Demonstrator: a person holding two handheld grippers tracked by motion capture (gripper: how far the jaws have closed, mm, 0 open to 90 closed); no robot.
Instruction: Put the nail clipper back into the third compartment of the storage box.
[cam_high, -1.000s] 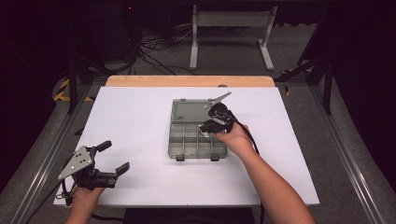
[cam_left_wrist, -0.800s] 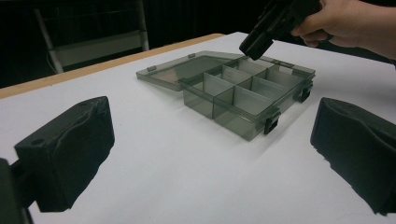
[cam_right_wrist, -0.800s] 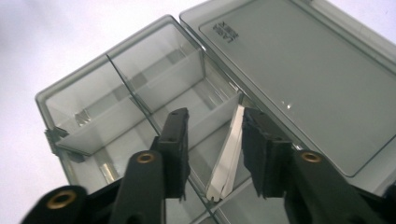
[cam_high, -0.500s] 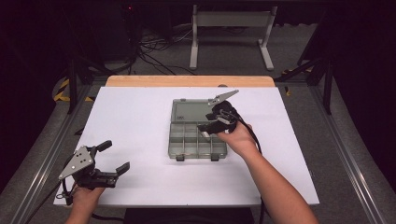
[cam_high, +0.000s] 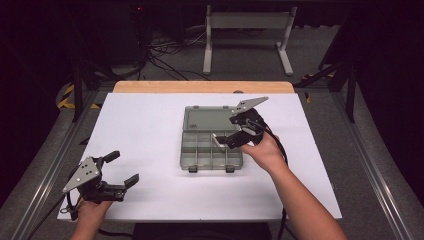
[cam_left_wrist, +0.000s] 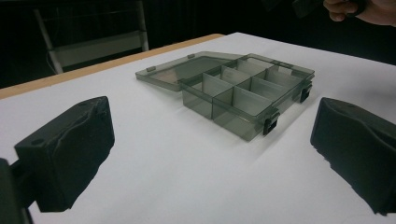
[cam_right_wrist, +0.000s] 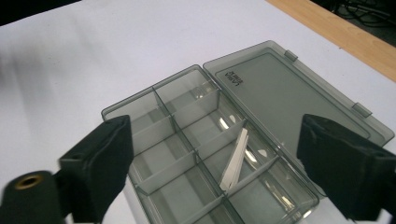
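Over the open box (cam_high: 211, 147), mid-counter (cam_high: 150, 130), the right gripper (cam_high: 235, 131) hangs with jaws wide, just been opening, nothing between them. The white strip (cam_right_wrist: 235, 158) lies loose in a compartment next to the hinge, one end propped up on a divider, not flat. Risk: it sits tilted across the wall, so closing the lid (cam_right_wrist: 292, 95) could pinch or bend it, or a nudge from the gripper above could flip it into the neighbouring cell. The box is light plastic, unclamped; any downward poke near the front latches could skate it on the white sheet. Left gripper (cam_high: 119, 169) is parked near the front-left corner, jaws apart, empty, well apart from the box, so it isn't bracing anything.
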